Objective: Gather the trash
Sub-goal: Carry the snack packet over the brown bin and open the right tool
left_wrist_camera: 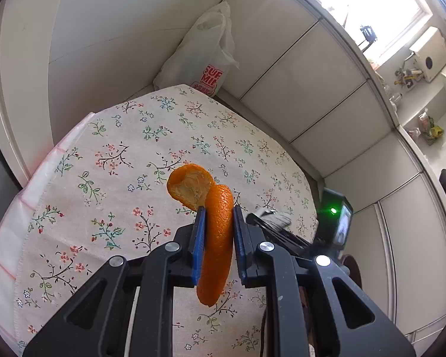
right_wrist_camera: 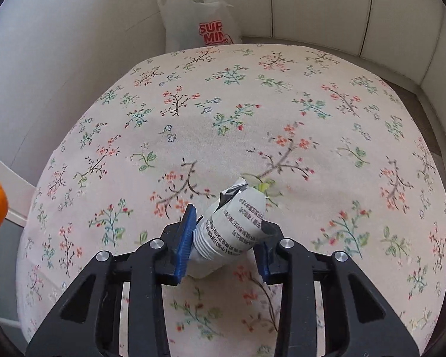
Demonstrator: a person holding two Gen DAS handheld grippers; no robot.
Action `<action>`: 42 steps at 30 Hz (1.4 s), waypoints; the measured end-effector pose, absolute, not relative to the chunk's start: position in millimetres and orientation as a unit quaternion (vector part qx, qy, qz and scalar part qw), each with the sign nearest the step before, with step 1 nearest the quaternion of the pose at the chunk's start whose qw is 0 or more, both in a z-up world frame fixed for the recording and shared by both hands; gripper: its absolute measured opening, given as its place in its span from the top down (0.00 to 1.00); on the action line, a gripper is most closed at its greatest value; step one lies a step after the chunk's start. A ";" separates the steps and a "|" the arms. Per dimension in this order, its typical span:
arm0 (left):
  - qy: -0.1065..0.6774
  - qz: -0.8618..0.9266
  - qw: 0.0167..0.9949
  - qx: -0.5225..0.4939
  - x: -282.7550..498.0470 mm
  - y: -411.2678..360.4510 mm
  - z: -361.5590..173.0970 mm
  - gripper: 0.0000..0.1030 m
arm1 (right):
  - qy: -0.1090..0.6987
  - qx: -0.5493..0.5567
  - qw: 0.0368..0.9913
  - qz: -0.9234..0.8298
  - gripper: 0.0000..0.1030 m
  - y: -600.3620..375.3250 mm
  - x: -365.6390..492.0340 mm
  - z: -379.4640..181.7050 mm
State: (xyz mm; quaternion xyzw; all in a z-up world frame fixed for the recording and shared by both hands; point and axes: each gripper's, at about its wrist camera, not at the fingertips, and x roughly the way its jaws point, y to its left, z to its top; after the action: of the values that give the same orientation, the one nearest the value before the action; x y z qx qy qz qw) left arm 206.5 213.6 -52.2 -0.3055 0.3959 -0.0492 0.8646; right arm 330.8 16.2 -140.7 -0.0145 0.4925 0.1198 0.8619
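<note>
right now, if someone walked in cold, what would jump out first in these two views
The bright orange peel stands out at once, pinched between the blue jaws of the left gripper above the flowered tablecloth. Next comes the crumpled white wrapper with printed text, between the jaws of the right gripper. A white plastic bag with red lettering stands behind the table's far edge.

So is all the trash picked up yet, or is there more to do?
Nearly. The flowery tablecloth shows no other loose trash. In hand: the left gripper pinches an orange peel, and the right gripper has its jaws around a crumpled white wrapper. Left to do: both pieces probably go into the white plastic bag at the table's far edge.
</note>
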 end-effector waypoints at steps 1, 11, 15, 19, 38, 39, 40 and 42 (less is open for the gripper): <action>0.396 -0.049 0.866 -0.303 206.6 211.9 -52.1 0.83 | 0.490 -0.010 0.864 0.119 0.68 11.7 326.2 -139.4; 0.405 -0.055 0.874 -0.265 207.6 181.4 -56.6 0.83 | 0.454 0.024 0.884 0.105 0.68 -54.8 268.8 -110.0; 0.405 -0.065 0.879 -0.244 205.0 163.4 -58.7 0.83 | 0.437 0.046 0.894 0.091 0.67 -92.9 245.1 -94.2; 0.409 -0.074 0.882 -0.224 200.0 143.1 -63.4 0.83 | 0.404 0.077 0.909 0.062 0.67 -142.9 215.8 -70.2; 0.448 -0.093 0.872 -0.174 148.2 64.2 -91.5 0.83 | 0.306 0.239 0.892 -0.231 0.17 -361.7 141.0 -63.8; 0.447 -0.093 0.873 -0.174 145.7 60.2 -90.5 0.83 | 0.297 0.243 0.891 -0.243 0.11 -364.8 135.8 -64.6; 0.445 -0.094 0.874 -0.173 144.1 56.2 -89.4 0.83 | 0.291 0.247 0.890 -0.250 0.10 -365.9 130.6 -65.1; 0.447 -0.098 0.873 -0.168 143.0 44.1 -87.5 0.83 | 0.279 0.268 0.885 -0.259 0.07 -371.6 118.4 -67.2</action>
State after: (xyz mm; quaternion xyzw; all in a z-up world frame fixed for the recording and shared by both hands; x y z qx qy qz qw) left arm 143.0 44.1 -87.5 -0.1677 0.4471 -0.0980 0.8732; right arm 118.4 -371.6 -67.2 0.2678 0.2787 -0.2593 0.8851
